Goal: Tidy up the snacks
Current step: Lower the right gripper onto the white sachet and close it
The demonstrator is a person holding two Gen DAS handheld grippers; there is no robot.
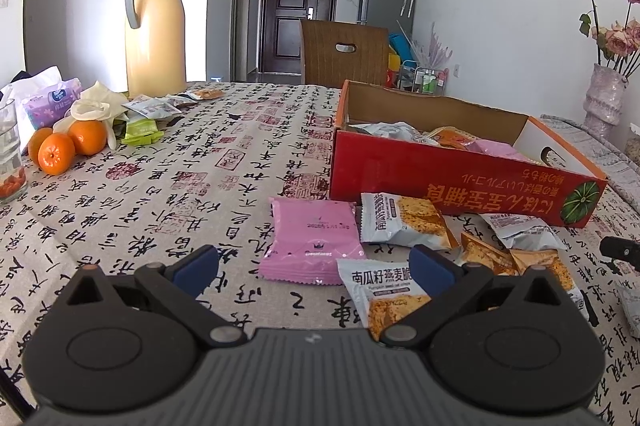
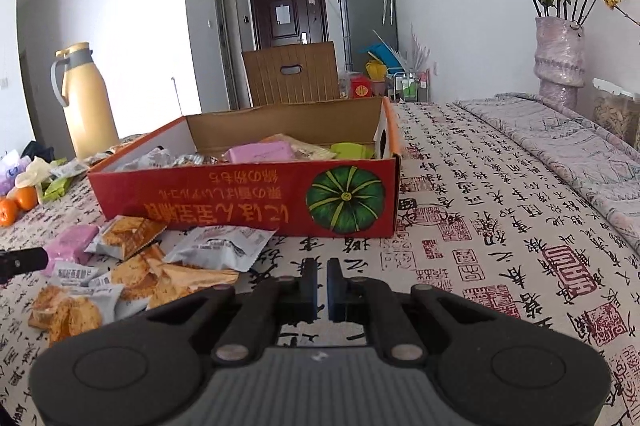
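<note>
While several packets already lie in the box, a pile remains outside; left gripper spread wide, right gripper nearly closed, both empty.

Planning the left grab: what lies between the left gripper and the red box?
In the left wrist view, the left gripper is open over loose snack packets: a pink packet and a grey-orange packet lie before the red box.

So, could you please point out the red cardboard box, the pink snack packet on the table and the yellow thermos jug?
red cardboard box (image 2: 240, 202): right wrist view, front wall.
pink snack packet (image 1: 312, 238): left wrist view, middle of wrapper.
yellow thermos jug (image 1: 156, 38): left wrist view, body.
</note>
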